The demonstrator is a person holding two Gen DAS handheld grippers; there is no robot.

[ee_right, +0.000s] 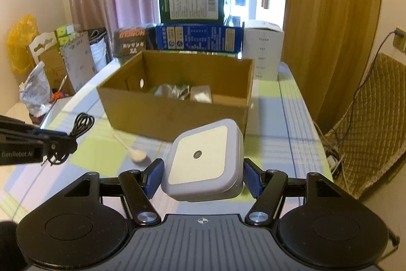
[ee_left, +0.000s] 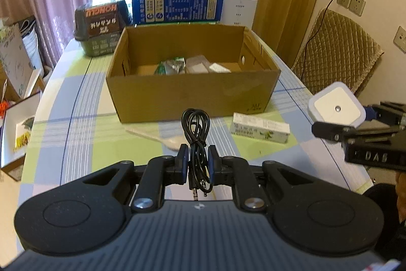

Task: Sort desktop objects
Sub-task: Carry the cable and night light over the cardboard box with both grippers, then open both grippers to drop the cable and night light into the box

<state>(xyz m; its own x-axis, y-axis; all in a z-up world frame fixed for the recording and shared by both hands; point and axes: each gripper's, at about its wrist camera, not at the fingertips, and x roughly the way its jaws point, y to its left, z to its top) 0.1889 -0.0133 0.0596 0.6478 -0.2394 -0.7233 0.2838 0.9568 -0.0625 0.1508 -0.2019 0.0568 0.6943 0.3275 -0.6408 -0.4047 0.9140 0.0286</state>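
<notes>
You are midway. Your left gripper (ee_left: 198,159) has its jaws clamped on the coiled cable (ee_left: 196,130); your right gripper (ee_right: 201,175) pinches the white night light (ee_right: 203,161). Both hang short of the box (ee_left: 192,90), which already holds a few packets. A spoon (ee_left: 162,139) and a carton (ee_left: 260,130) remain on the worktop (ee_left: 76,123).
</notes>
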